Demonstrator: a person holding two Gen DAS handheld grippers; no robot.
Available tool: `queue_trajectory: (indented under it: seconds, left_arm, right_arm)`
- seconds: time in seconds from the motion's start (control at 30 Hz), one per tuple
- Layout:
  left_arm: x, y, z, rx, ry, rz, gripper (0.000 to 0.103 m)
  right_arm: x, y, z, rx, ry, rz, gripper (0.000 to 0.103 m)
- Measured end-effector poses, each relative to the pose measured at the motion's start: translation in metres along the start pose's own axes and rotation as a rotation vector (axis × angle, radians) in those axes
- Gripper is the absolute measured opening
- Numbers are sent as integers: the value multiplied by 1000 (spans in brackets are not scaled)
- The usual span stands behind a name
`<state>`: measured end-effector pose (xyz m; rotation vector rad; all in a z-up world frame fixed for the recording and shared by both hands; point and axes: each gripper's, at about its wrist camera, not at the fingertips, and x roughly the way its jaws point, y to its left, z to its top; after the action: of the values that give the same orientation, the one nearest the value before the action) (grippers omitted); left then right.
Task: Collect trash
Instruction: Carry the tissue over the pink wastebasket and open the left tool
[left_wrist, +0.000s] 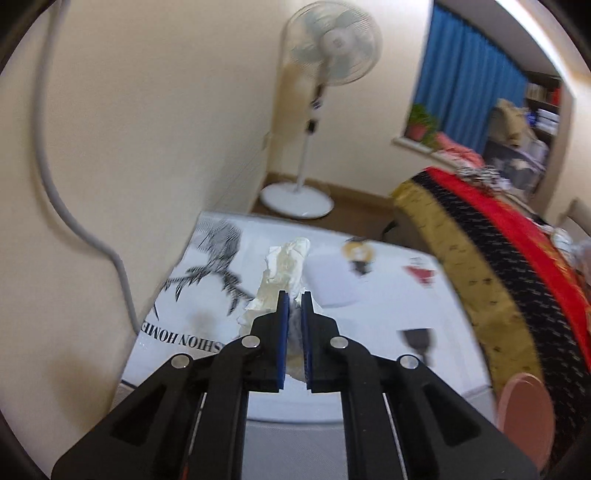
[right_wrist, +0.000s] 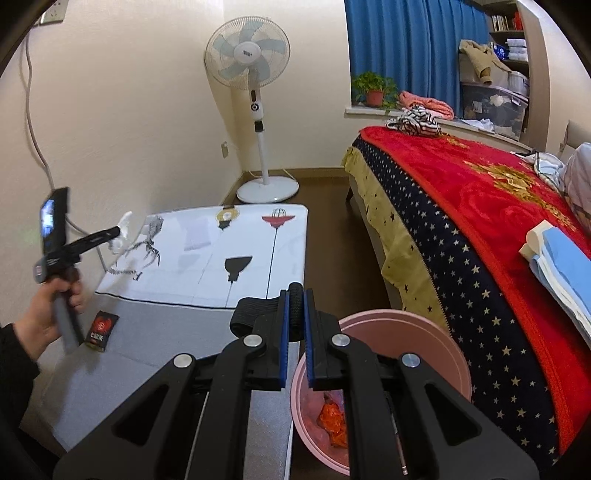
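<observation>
The crumpled white paper tissue (left_wrist: 284, 266) looks soft and wrinkly. The left tongs (left_wrist: 294, 295) are matt black plastic with blue rubbery pads and shiny metal pins. The round pink plastic bin (right_wrist: 402, 328) is smooth. The red bed blanket (right_wrist: 480, 192) looks fuzzy.

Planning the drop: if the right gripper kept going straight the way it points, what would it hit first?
Probably the table edge beside the pink bin; the right gripper, holding a black strap, aims there. Depth is unclear.

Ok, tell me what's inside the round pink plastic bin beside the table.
Inside the round pink plastic bin lies crumpled orange wrapper trash on what looks like a pink liner. The right gripper, shut on a black ribbed roll, covers part of the bin's inside, so anything else there is hidden.
</observation>
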<state>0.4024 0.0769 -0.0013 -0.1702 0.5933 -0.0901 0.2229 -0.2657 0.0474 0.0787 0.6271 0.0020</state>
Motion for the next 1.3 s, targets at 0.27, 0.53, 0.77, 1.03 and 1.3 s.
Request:
queue_trajectory:
  seconds: [0.27, 0.53, 0.77, 1.03, 1.3]
  left_arm:
    - [-116, -63, -3, 89, -59, -97, 7]
    - [-172, -145, -54, 173, -11, -209, 7]
    - [-159, -215, -82, 230, 76, -316, 7]
    - [-110, -298, -110, 274, 212, -424, 7]
    - [-68, -336, -138, 320, 304, -429, 7]
  right_arm:
    - [-30, -1, 6, 5, -93, 75, 7]
    - [-42, -22, -8, 31, -60, 92, 7]
    - [-51, -64, -17, 59, -35, 25, 7]
    - [-35, -108, -21, 119, 19, -77, 8]
    - [1, -128, -31, 133, 119, -144, 8]
